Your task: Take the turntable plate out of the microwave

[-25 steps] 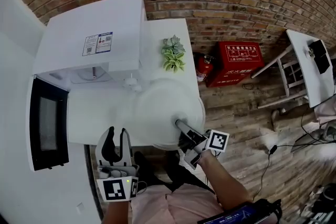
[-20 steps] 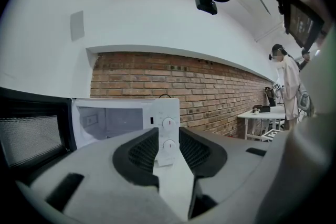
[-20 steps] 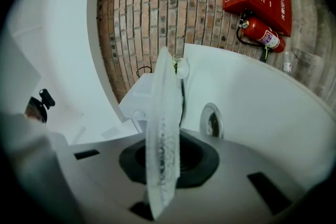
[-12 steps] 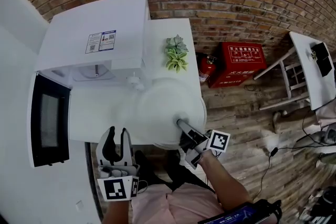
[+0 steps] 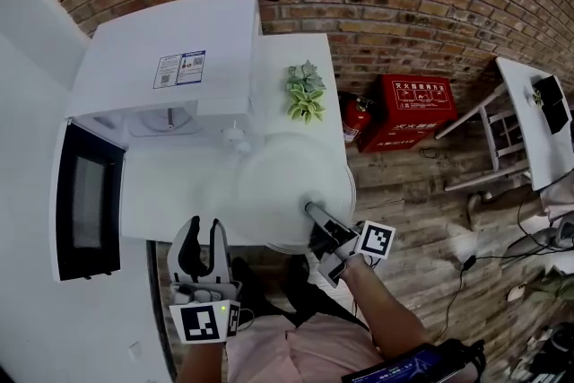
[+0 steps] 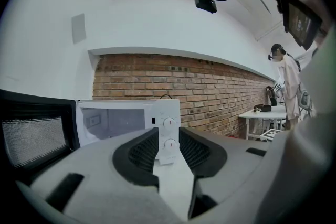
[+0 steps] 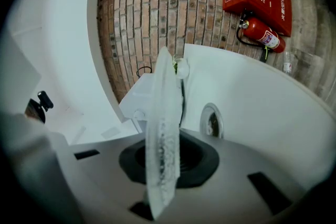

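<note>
Glass, clear and round: we find the turntable plate (image 5: 291, 188) outside the white microwave oven (image 5: 170, 58), lying flat over the near right part of the white table (image 5: 179, 184), with its near edge past the table's front edge. We cannot tell whether it rests on the tabletop or is held just above it.

The right gripper (image 5: 312, 211) has its jaws closed on the plate's near rim; in the right gripper view the rim (image 7: 161, 155) runs edge-on between the pads. The left gripper (image 5: 202, 229) hovers level at the table's front edge. Its jaws stand apart and hold nothing, and through the gap we see only the tabletop and the oven's control knobs (image 6: 168, 134).

The black-framed oven door (image 5: 85, 202) hangs wide open to the left. What we see of the cavity (image 6: 115, 120) holds no plate. We judge the removal itself done. What is left is to set the plate down securely and let go of it, if that has not happened already.

A small white object (image 5: 235, 136), which we cannot identify, sits between oven and plate, and a small green plant (image 5: 305, 91) stands behind the plate. Both are close to its far rim. A red fire extinguisher (image 5: 356, 117) and a red box (image 5: 413, 108) stand on the wooden floor by the brick wall, well clear of the work.
</note>
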The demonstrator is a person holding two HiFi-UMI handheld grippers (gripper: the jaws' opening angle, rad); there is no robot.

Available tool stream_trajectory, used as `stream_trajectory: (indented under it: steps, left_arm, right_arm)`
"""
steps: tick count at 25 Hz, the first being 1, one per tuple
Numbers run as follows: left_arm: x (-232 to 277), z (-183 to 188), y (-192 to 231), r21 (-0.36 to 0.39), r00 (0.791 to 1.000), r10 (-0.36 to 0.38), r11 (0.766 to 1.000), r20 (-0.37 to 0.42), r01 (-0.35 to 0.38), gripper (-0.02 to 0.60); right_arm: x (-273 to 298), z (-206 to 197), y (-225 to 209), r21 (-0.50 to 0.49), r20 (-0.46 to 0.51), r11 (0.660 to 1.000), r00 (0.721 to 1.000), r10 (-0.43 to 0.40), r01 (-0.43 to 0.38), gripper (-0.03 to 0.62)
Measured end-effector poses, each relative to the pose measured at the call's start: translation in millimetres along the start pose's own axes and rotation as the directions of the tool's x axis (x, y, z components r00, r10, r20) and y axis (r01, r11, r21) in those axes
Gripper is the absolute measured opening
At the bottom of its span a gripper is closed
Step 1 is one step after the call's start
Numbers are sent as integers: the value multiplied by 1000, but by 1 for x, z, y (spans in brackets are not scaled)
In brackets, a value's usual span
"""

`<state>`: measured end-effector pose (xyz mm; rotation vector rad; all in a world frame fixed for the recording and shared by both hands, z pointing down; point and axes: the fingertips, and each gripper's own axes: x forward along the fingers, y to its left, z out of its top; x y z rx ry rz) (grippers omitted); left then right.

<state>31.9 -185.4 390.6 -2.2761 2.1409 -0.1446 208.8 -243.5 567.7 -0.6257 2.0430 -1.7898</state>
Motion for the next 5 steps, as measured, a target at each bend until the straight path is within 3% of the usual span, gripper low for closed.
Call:
stream_trajectory:
  steps: [5]
  left_arm:
    - [-1, 2, -1, -2, 1000, -2, 1000, 0, 2, 129]
  right_arm:
    - [1, 0, 2, -4, 0, 1000, 1000, 6, -6, 28]
